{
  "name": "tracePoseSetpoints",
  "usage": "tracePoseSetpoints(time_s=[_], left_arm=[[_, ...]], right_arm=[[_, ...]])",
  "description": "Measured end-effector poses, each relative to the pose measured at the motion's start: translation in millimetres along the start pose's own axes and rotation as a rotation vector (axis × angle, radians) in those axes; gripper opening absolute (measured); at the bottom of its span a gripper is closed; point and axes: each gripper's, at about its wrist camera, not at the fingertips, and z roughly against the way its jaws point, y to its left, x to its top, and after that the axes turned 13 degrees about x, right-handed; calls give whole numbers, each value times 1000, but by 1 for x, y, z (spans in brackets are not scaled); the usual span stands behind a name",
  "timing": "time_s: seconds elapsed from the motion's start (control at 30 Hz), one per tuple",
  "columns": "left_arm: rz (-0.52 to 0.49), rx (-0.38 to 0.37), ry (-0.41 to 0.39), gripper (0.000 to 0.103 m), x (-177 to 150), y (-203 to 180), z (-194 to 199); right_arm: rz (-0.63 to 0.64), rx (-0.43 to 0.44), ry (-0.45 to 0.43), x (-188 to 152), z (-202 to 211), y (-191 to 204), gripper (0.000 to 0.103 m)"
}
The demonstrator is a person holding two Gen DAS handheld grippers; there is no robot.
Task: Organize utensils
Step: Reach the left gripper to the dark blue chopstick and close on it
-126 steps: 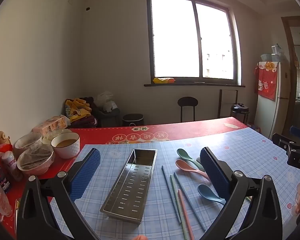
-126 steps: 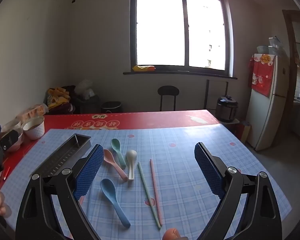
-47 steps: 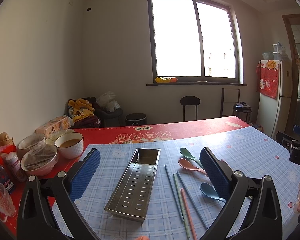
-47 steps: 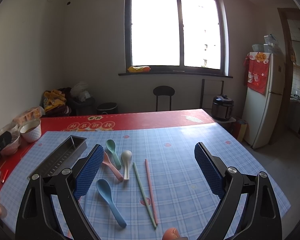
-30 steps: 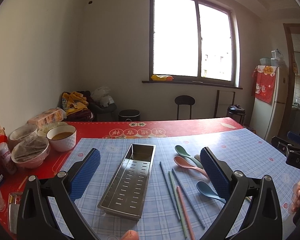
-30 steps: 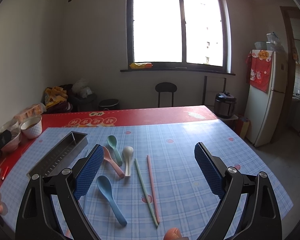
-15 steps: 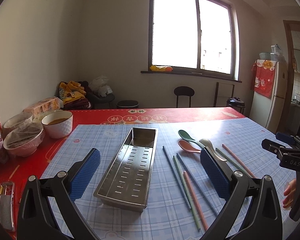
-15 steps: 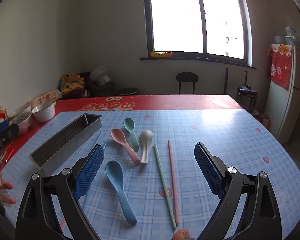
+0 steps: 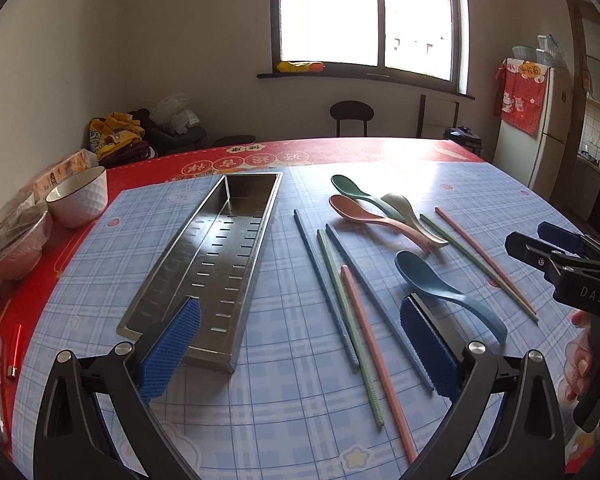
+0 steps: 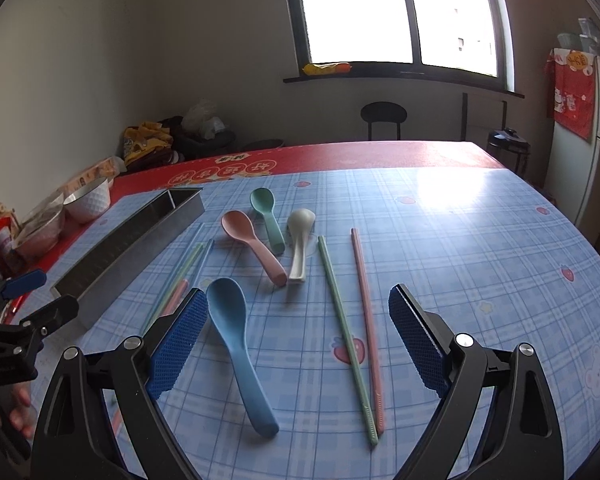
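A steel perforated tray (image 9: 216, 256) lies lengthwise on the blue checked cloth, also seen as the tray (image 10: 128, 240) from its side. To its right lie several chopsticks (image 9: 352, 304) and four spoons: green (image 10: 266, 210), pink (image 10: 252, 244), white (image 10: 299, 240) and blue (image 10: 236, 340). A green and a pink chopstick (image 10: 360, 324) lie right of the spoons. My left gripper (image 9: 296, 344) stands open over the tray's near end and the chopsticks. My right gripper (image 10: 292, 336) stands open, the blue spoon beside its left finger. Neither holds anything.
White bowl (image 9: 78, 196) and covered dishes (image 9: 12, 236) stand on the red cloth at the left edge. A red lighter (image 9: 14, 350) lies near the left corner. Beyond the table are a chair (image 9: 352, 118), a fridge (image 9: 540, 120) and a window.
Both grippers have tilted down and moved closer to the table. The tray, spoons and chopsticks lie where they were. Both stay open.
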Motion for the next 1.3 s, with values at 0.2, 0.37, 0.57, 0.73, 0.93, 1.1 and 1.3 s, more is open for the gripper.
tracePoseSetpoints(time_s=[0.2, 0.37, 0.57, 0.73, 0.93, 1.1, 1.3], left_arm=[[-76, 34, -23, 95, -3, -20, -2], [-72, -26, 39, 56, 7, -22, -22], [-10, -64, 137, 17, 23, -20, -62], [-17, -99, 170, 14, 27, -26, -81], [-47, -70, 245, 11, 27, -33, -103], [-61, -47, 286, 11, 23, -36, -111], [-70, -36, 303, 11, 21, -38, -115]], right_arm=[[-13, 14, 10, -4, -4, -7, 89], [-9, 34, 5, -4, -3, -7, 89], [0, 53, 14, -5, -5, -6, 89], [-2, 69, 13, -6, -6, -6, 89], [-17, 86, 5, -6, -6, -9, 89], [-38, 98, 4, -7, -6, -14, 89], [-88, 98, 6, -8, -5, -23, 89]])
